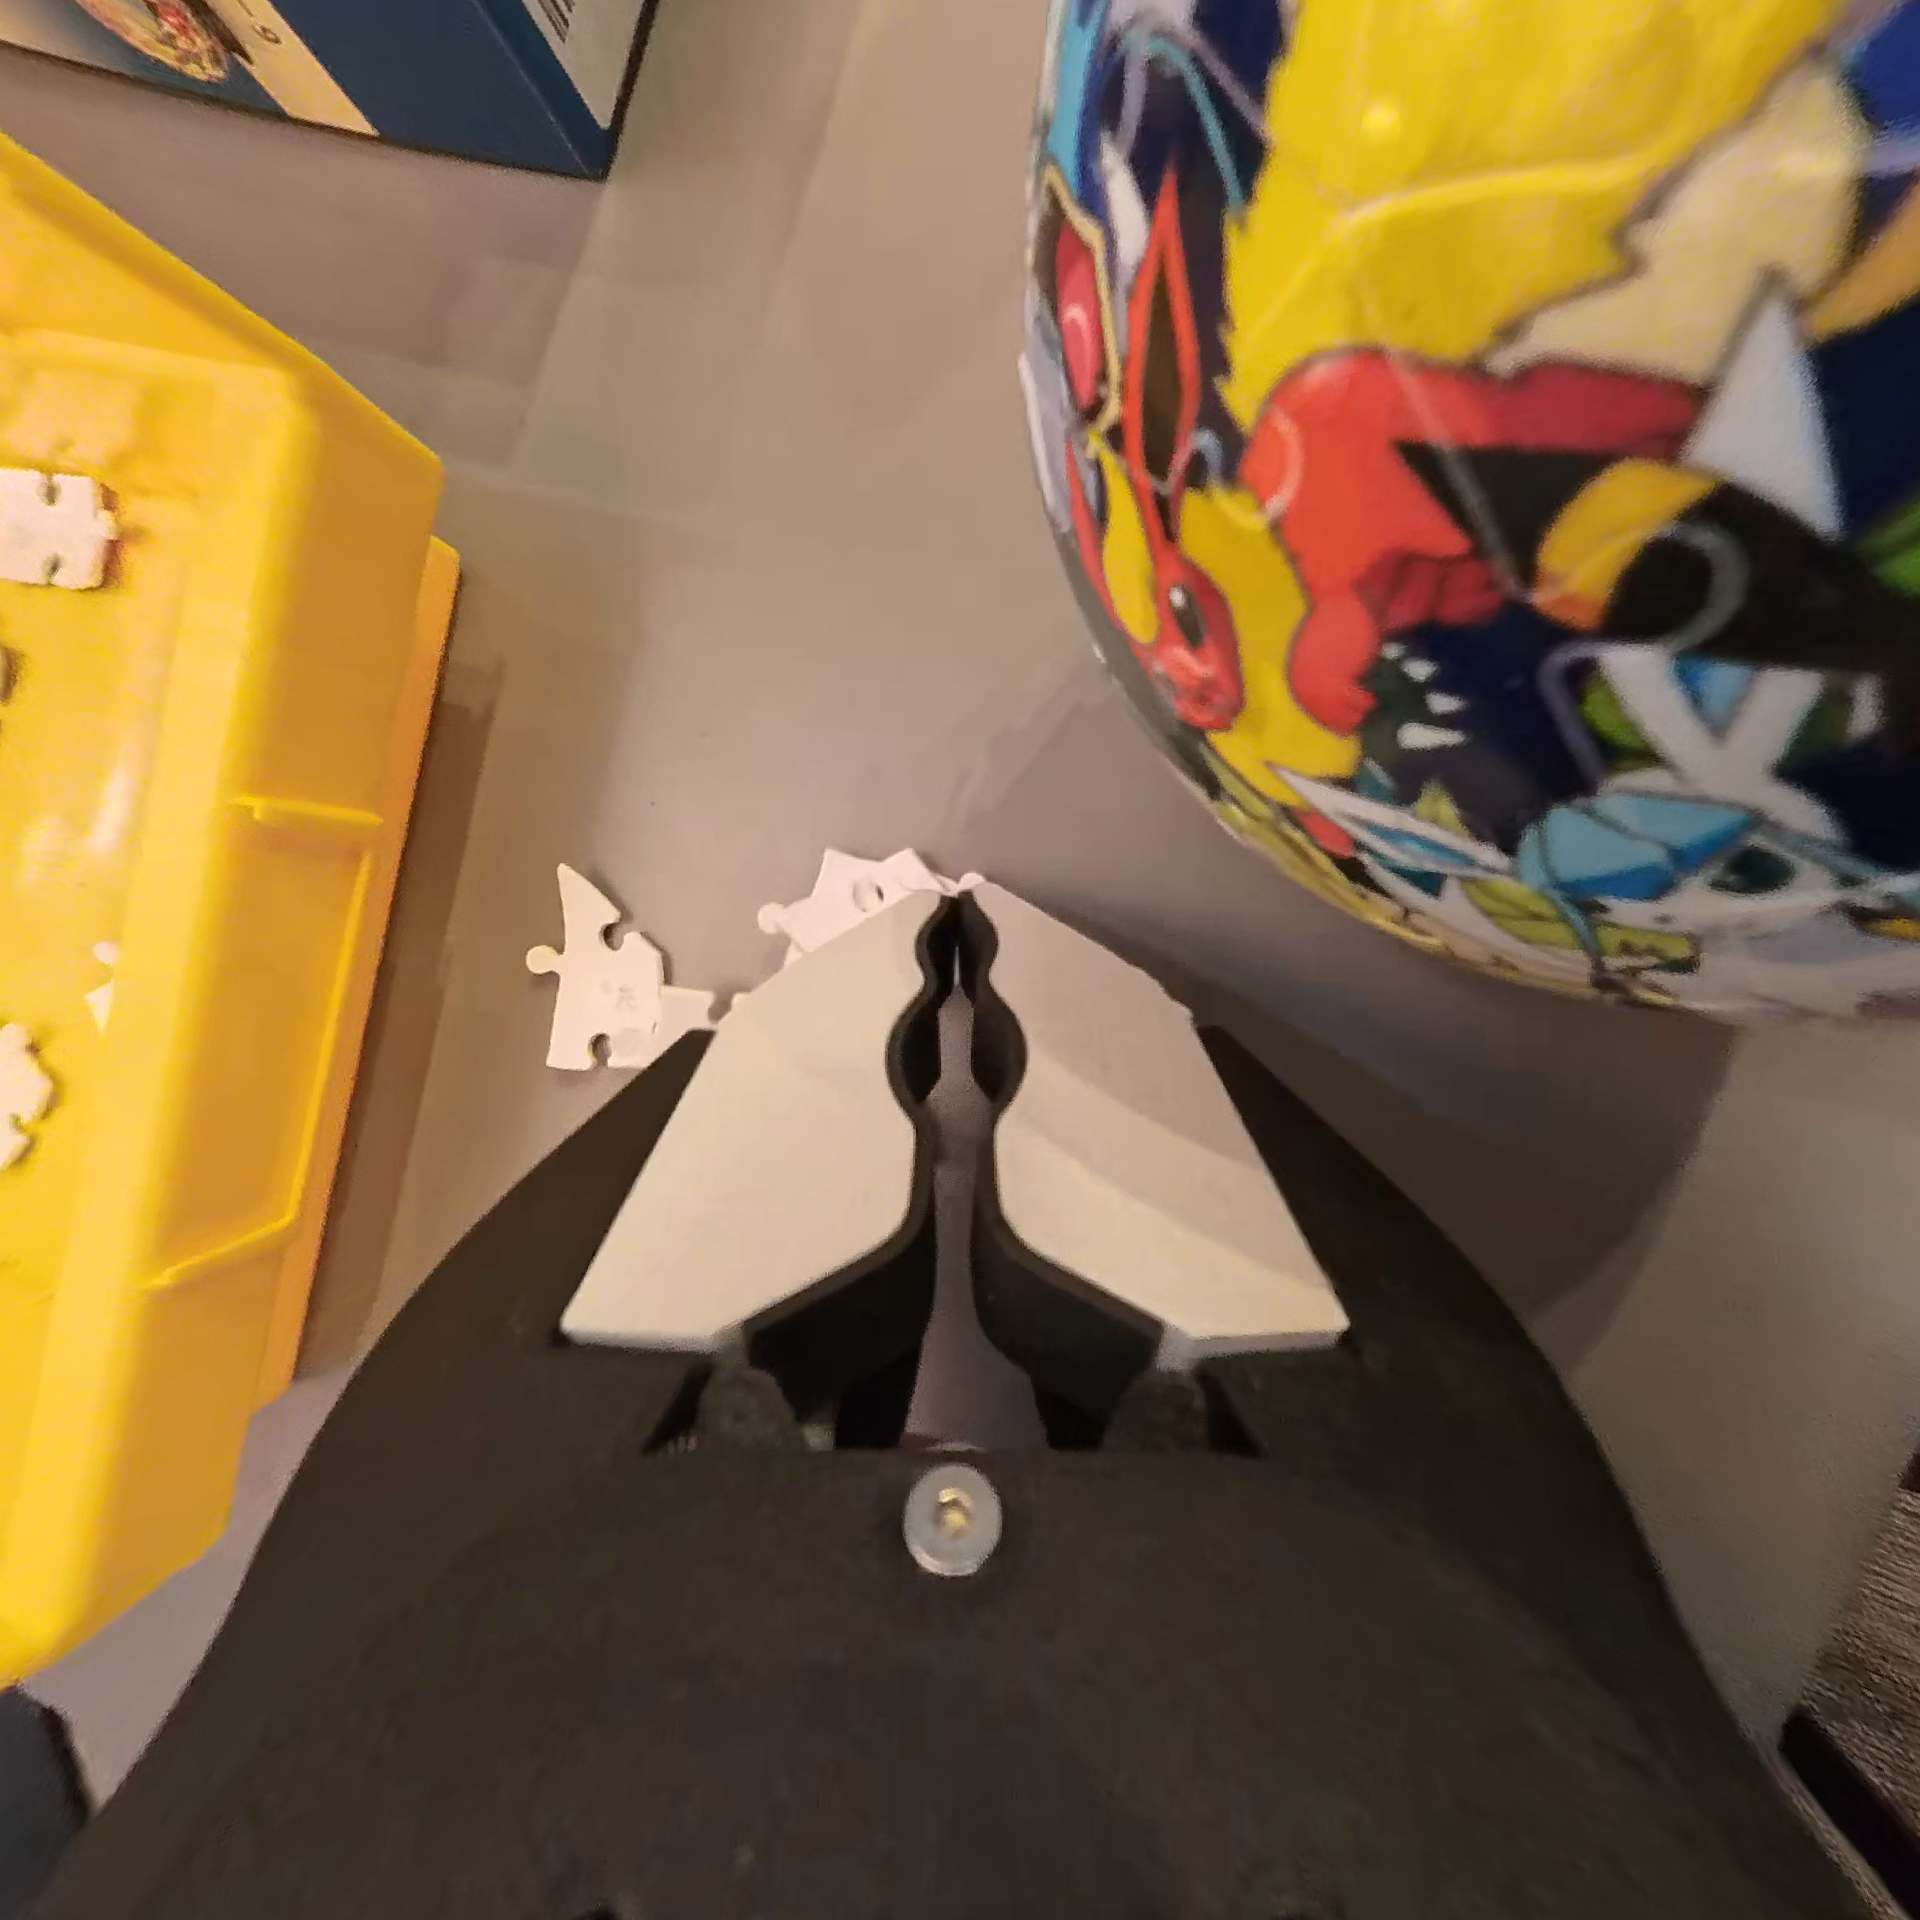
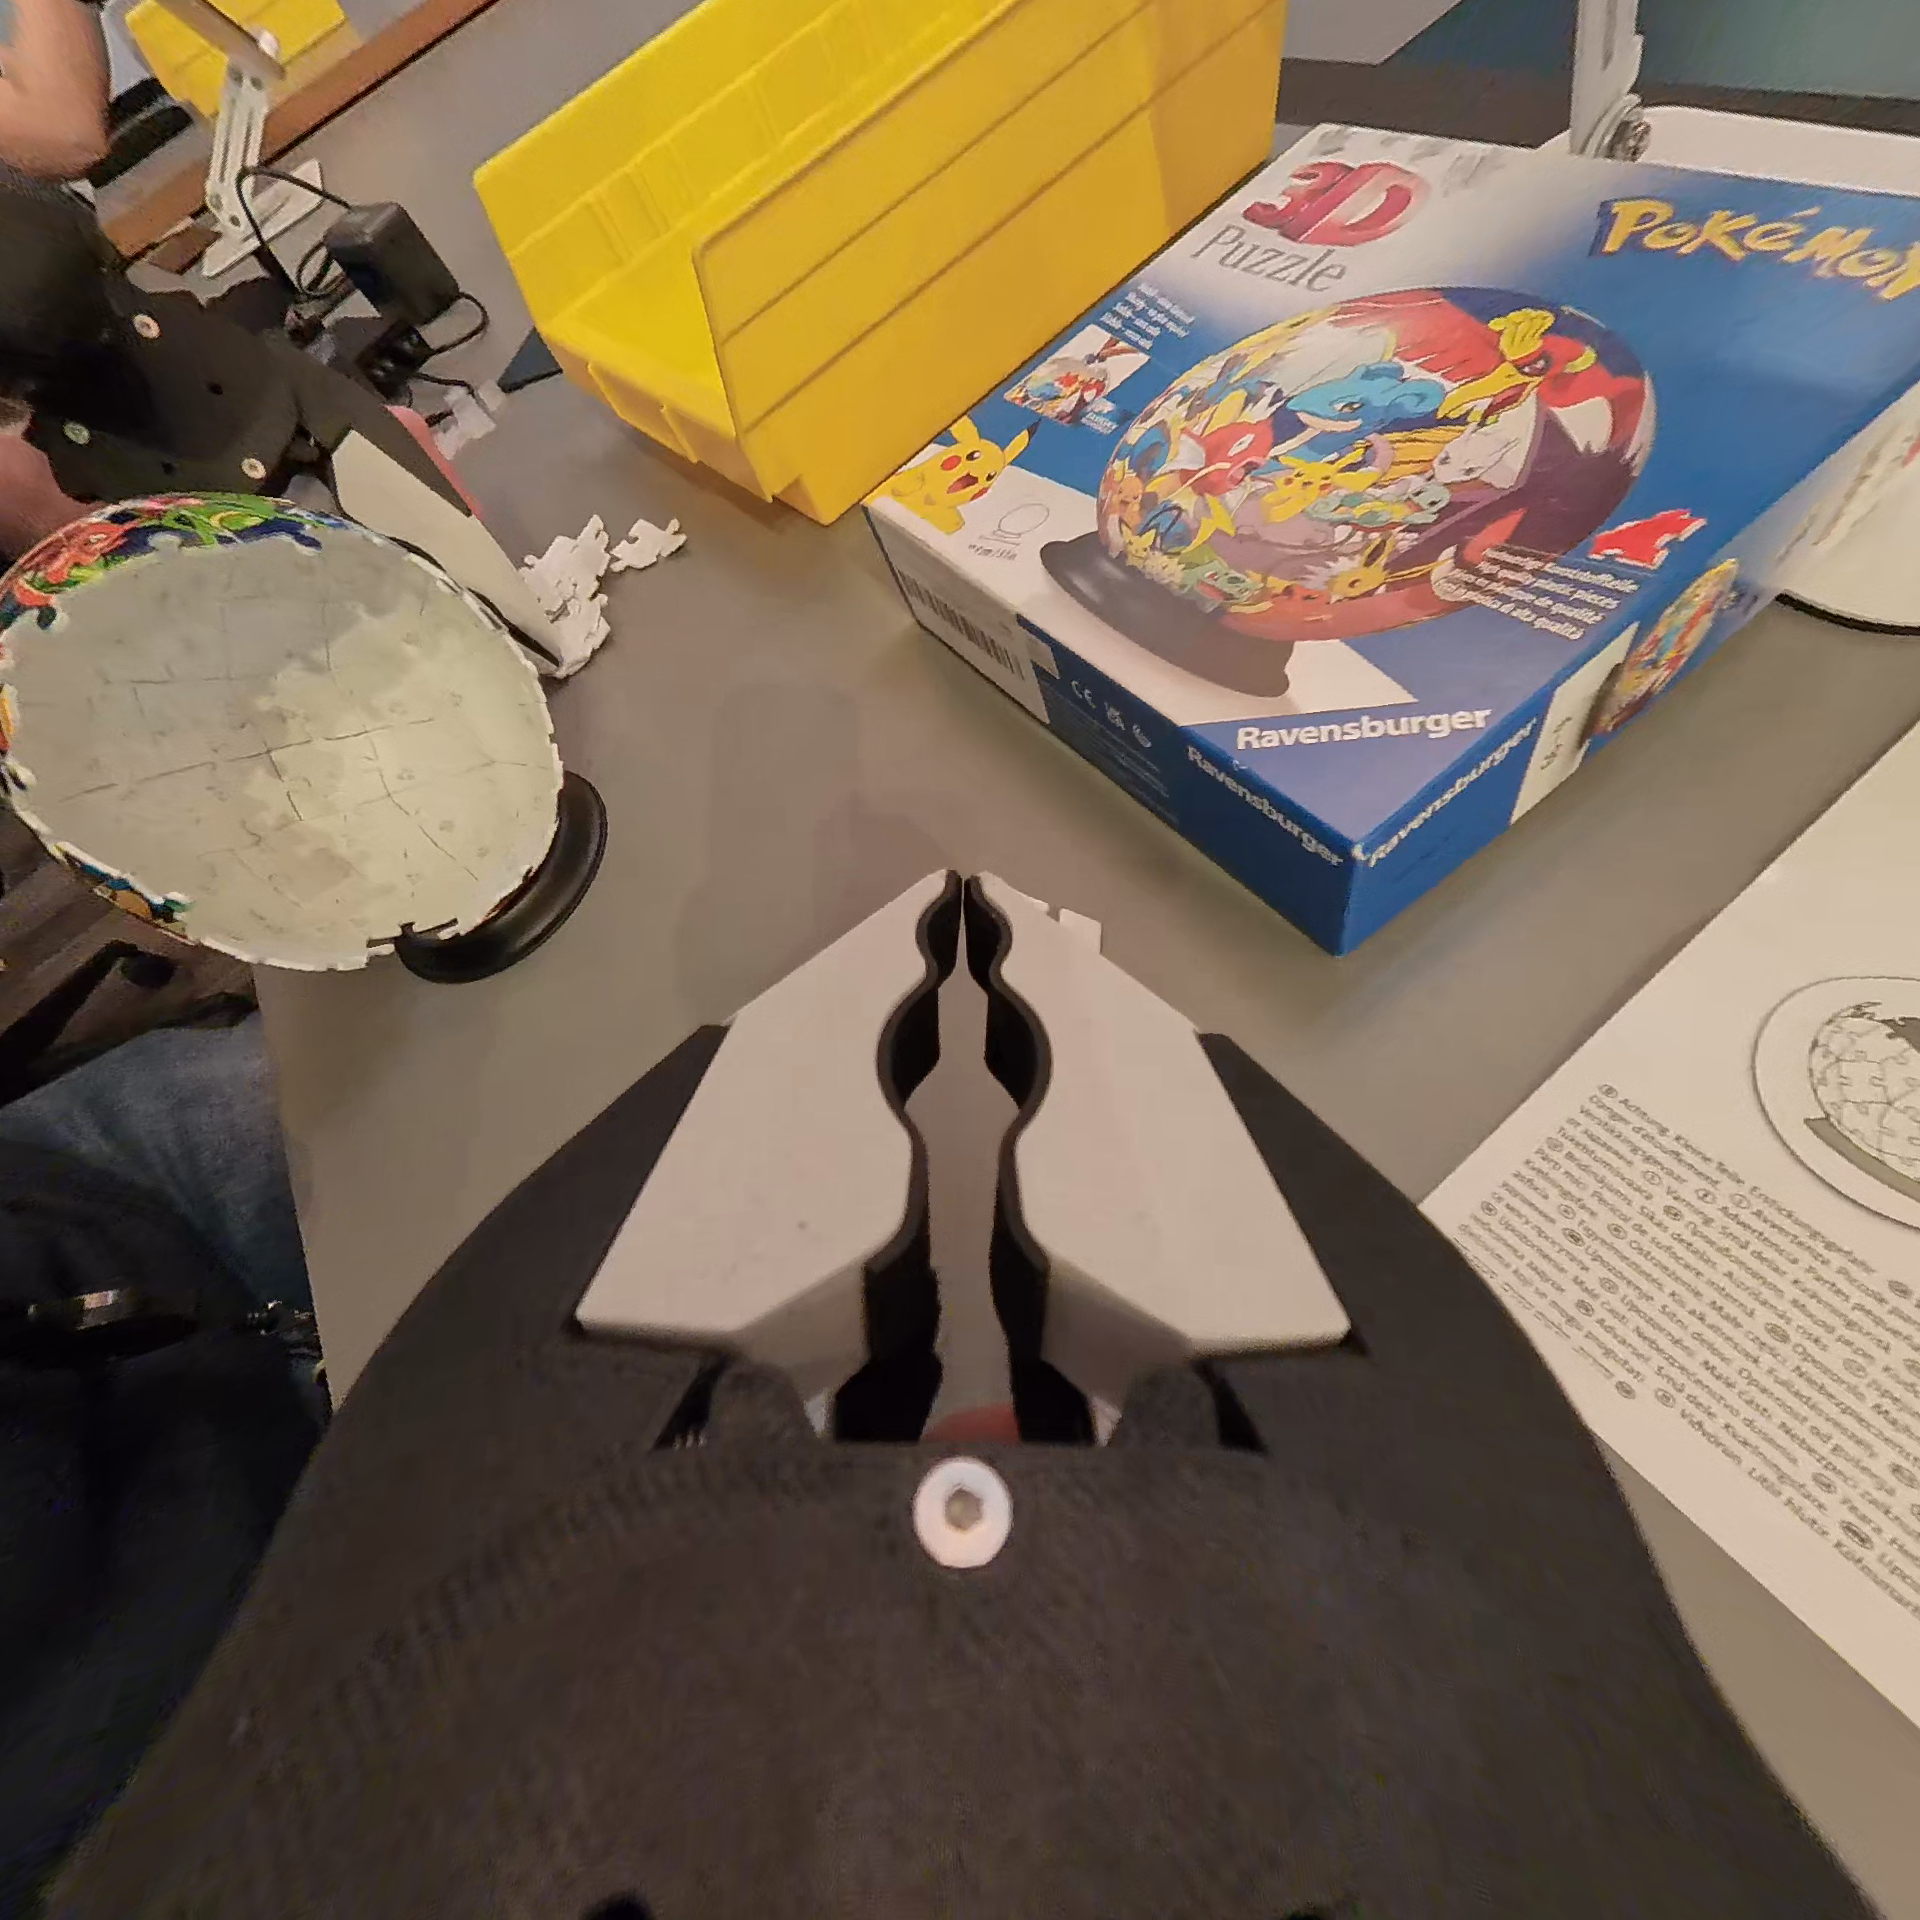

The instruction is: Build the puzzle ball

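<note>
The partly built puzzle ball (image 1: 1507, 468), colourful outside, fills the upper right of the left wrist view. In the right wrist view it shows as an open white-lined half shell (image 2: 270, 727) on a black ring stand (image 2: 520, 904). My left gripper (image 1: 956, 906) is down at the grey table, shut on the edge of a white puzzle piece (image 1: 862, 894). It also shows in the right wrist view (image 2: 556, 634), behind the ball, among loose pieces. My right gripper (image 2: 958, 883) is shut; the notched white edge of a puzzle piece (image 2: 1081, 928) sticks out beside its right fingertip.
Another loose white piece (image 1: 603, 987) lies left of my left fingers. A yellow bin (image 1: 156, 831) holding more pieces stands at the left and also shows in the right wrist view (image 2: 883, 260). The blue puzzle box (image 2: 1403, 520) and an instruction sheet (image 2: 1714, 1299) lie to the right. Some 25 centimetres of space lies between my two pairs of fingers.
</note>
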`<state>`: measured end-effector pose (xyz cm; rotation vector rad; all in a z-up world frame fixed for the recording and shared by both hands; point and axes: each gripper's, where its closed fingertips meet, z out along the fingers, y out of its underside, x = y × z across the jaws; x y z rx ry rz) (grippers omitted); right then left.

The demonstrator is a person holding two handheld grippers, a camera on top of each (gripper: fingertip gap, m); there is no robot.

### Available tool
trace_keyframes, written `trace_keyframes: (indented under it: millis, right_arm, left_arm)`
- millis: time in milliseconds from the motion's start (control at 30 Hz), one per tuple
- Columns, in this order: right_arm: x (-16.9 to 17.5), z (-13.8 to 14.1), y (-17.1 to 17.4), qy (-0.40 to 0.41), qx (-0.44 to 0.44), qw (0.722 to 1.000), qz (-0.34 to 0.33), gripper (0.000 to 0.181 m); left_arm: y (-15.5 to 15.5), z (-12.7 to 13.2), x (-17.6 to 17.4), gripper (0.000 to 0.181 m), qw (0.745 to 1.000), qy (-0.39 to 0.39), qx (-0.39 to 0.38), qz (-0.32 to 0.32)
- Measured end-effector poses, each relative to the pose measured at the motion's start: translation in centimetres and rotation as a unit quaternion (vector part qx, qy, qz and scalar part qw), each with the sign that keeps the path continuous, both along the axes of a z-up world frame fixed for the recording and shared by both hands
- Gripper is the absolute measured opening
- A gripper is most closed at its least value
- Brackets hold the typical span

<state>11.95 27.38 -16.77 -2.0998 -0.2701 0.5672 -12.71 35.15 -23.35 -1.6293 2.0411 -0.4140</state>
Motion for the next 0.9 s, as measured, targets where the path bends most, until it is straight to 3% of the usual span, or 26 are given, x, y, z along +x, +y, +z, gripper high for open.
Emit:
trace_keyframes:
  millis: [267, 367, 400, 533, 900]
  right_arm:
    - [-0.3, -0.4, 0.0, 0.004, -0.004, 1.000, 0.007, 0.000]
    - [-0.7, -0.7, 0.0, 0.003, -0.009, 1.000, 0.014, 0.000]
    - [-0.8, -0.8, 0.0, 0.003, -0.010, 1.000, 0.016, 0.000]
    - [-1.0, -0.9, 0.0, 0.000, -0.010, 1.000, 0.019, 0.000]
    - [-1.0, -1.2, 0.0, 0.005, -0.013, 1.000, 0.021, 0.000]
  left_arm:
    - [-0.3, 1.3, -1.4, 0.000, 0.999, -0.028, -0.012, 0.029]
    - [0.5, 0.9, -1.4, 0.045, 0.998, -0.024, -0.020, 0.056]
    - [0.5, 0.4, -1.3, 0.046, 0.998, -0.016, -0.017, 0.050]
    - [0.4, -0.1, -0.6, 0.024, 0.998, -0.014, -0.027, 0.048]
    - [-0.1, 1.5, -0.7, 0.005, 0.995, -0.078, -0.026, 0.054]
